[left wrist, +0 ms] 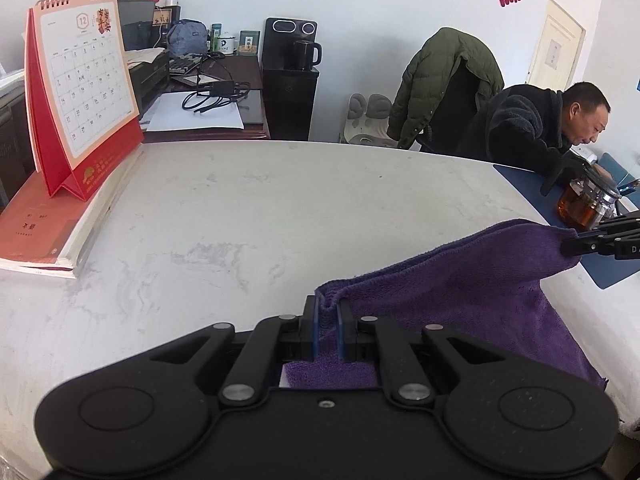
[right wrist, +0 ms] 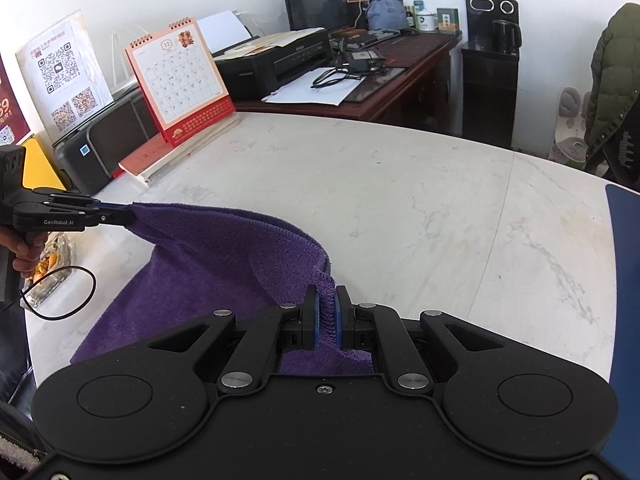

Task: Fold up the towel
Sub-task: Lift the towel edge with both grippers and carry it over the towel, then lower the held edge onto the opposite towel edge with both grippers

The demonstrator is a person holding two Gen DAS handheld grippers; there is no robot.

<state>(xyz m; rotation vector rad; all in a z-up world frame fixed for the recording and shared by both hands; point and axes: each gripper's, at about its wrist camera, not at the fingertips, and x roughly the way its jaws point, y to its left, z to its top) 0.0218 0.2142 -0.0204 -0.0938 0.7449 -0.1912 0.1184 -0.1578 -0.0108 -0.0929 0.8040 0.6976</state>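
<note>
The left gripper (left wrist: 327, 322) is clamped on one corner of a purple towel (left wrist: 460, 284), the cloth bunched between its blue pads. The right gripper (right wrist: 328, 314) pinches the other corner in the same way, so the towel's top edge sags in a curve between the two. Both corners are raised off the white marble-look table (left wrist: 240, 216), while the lower part of the towel drapes down toward the near edge of the table. From the right wrist view, a hand (right wrist: 25, 256) grips the handle of the left gripper at the left edge. A red desk calendar (left wrist: 80, 84) stands on a red book (left wrist: 36, 236) at the far left of the table. At the far right, a glass teapot (left wrist: 580, 204) of amber tea sits on a blue mat (left wrist: 608, 268), where a person in a dark jacket (left wrist: 532, 128) leans over the table.
</note>
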